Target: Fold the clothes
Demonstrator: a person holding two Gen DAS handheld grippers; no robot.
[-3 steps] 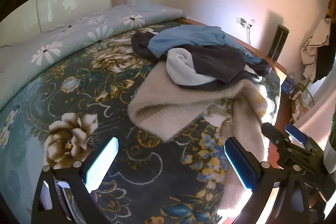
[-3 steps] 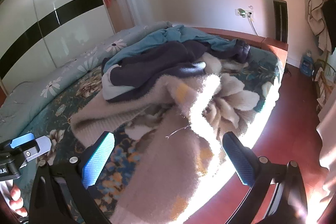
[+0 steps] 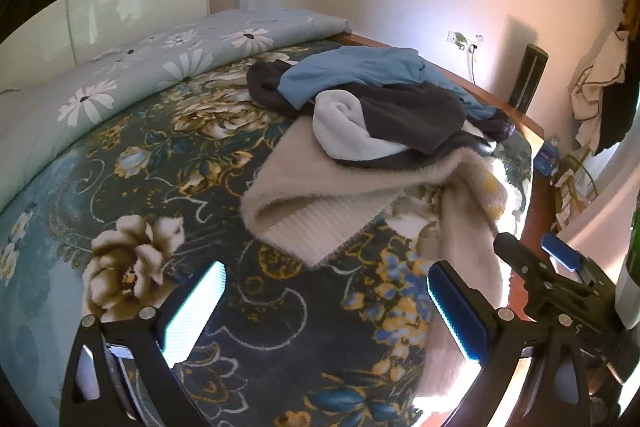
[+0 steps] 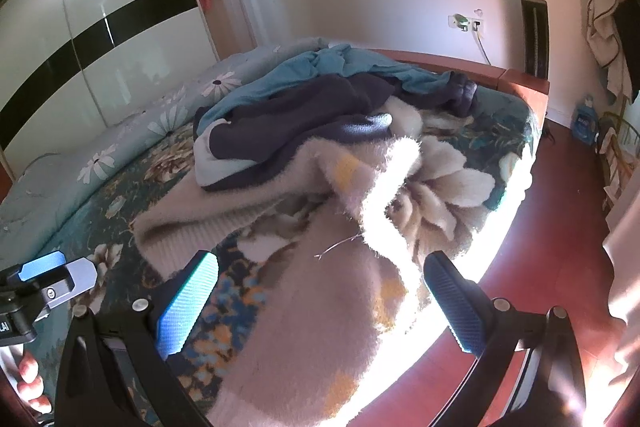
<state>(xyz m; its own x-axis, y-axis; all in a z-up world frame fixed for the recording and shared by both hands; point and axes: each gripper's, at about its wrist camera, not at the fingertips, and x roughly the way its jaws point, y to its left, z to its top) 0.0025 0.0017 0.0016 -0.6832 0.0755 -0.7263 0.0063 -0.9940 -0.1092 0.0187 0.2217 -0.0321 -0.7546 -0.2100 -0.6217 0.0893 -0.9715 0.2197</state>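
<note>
— Which gripper sat closer to the clothes?

— The right gripper (image 4: 320, 311). Its fingers (image 4: 188, 303) were spread wide and held nothing, and the fluffy beige sweater (image 4: 312, 315) lay right between and beneath them, one part spilling over the near edge of the bed (image 4: 508, 147) toward six o'clock.

— And the left gripper (image 3: 328, 311)?

— Also released, empty, hovering over bare floral bedcover (image 3: 280, 347). From there the sweater's ribbed hem sat at about twelve o'clock, near, while the hanging part ran down past the right finger at three to four o'clock.

— How did the sweater run?

— In the right wrist view its length stretched from six o'clock up toward eleven, away from the fingers, crumpled rather than flat or folded.

— Beyond it?

— The far end was buried under a heap: a white garment (image 4: 224, 167), a dark navy garment (image 4: 304, 115), then a blue garment (image 4: 320, 71) farthest back, all unfolded.

— So the grab?

— I'd judge the right hand was better placed for the dangling end.
</note>
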